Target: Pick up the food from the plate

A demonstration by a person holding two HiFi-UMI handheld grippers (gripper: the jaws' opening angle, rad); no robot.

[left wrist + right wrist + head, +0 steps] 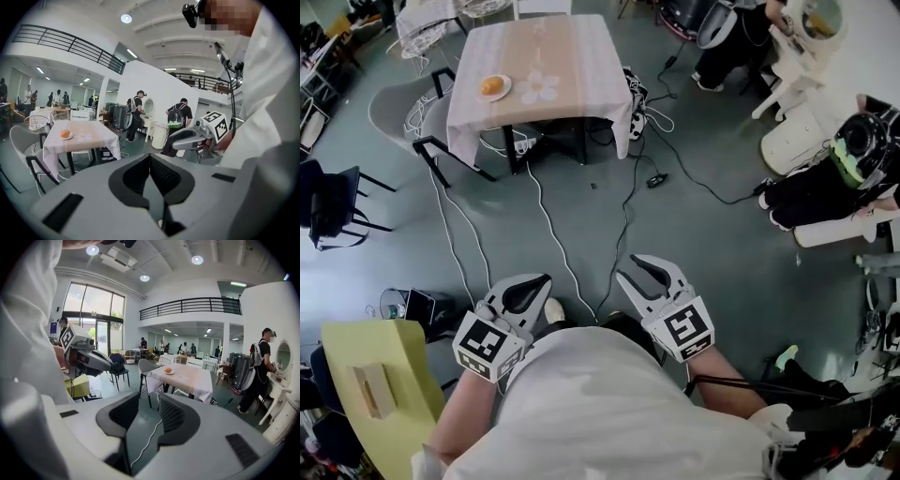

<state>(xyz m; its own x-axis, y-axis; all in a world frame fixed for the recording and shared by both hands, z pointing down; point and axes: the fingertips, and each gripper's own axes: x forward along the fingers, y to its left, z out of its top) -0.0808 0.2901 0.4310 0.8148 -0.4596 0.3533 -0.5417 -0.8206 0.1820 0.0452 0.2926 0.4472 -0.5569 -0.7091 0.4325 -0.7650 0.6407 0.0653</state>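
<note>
An orange piece of food (pixel 491 85) lies on a small white plate (pixel 506 92) at the left end of a cloth-covered table (pixel 572 66), far ahead across the floor. It also shows small in the left gripper view as the food (pixel 64 133) and in the right gripper view as the food (pixel 168 370). Both grippers are held close to the person's body, well short of the table. My left gripper (pixel 546 279) (pixel 149 158) is shut with nothing in it. My right gripper (pixel 630 268) (pixel 147 414) stands open, only floor and a cable visible between its jaws.
White and black cables (pixel 553 234) run across the floor between me and the table. A grey chair (pixel 398 112) and black chair (pixel 328 202) stand left, a yellow-green seat (pixel 375 375) near left. People (pixel 844 178) and white furniture (pixel 792 136) are at right. A white flower-shaped item (pixel 542 87) lies on the table.
</note>
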